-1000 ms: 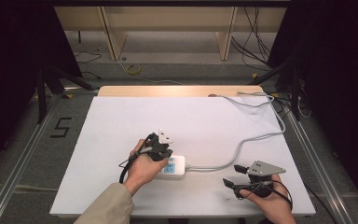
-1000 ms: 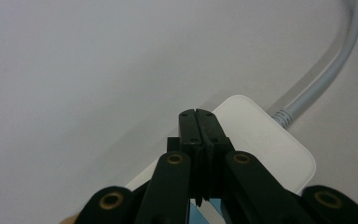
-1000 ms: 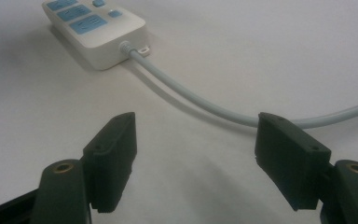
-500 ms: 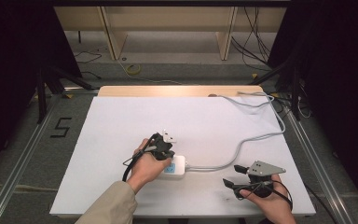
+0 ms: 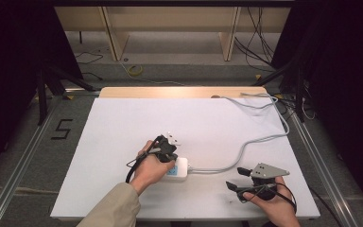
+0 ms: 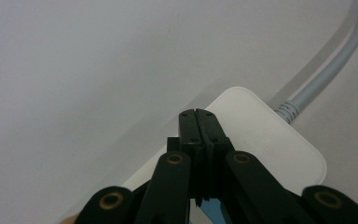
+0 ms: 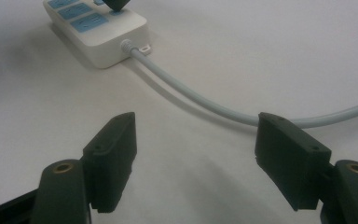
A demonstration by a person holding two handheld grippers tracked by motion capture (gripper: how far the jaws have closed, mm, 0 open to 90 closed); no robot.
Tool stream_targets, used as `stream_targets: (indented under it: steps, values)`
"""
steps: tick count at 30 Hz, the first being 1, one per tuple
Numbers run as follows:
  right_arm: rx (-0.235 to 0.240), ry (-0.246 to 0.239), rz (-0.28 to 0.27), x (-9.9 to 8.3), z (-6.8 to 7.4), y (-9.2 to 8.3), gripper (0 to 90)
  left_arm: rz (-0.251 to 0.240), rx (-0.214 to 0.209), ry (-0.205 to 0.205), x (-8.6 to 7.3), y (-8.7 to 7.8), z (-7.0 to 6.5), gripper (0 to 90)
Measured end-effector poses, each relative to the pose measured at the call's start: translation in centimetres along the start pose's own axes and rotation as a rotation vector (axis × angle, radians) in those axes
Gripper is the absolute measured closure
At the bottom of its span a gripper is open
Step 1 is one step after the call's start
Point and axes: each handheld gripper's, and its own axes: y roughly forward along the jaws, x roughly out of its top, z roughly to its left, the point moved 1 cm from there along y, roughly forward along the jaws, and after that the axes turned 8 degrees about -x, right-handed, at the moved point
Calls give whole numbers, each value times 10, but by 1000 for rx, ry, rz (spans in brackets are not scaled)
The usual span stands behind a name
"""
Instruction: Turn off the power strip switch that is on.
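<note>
The white power strip [image 5: 178, 168] lies low and centre in the high view, its grey cable [image 5: 246, 146] curving off to the upper right, and the left gripper [image 6: 199, 126] hangs over it with jaws pressed together on nothing. Judging by that pose, the step is pressing one of the blue switches [image 7: 88, 21], so push straight down with the closed tip, gently enough that the strip does not slide. The right gripper [image 7: 196, 154] waits wide open and empty at lower right, near the cable, free to steady it

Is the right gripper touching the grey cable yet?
Apart. The right gripper view shows the right gripper open on the white table, the grey cable running past beyond its fingertips with bare table between.
</note>
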Motion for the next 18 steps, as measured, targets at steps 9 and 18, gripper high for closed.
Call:
stream_targets:
  steps: [9,18]
  values:
    - [-1,-1,0,0,0,0,303,19,-4,4,1,0,-1,897]
    - [1,-8,0,0,0,0,303,39,1,23,3,0,-1,898]
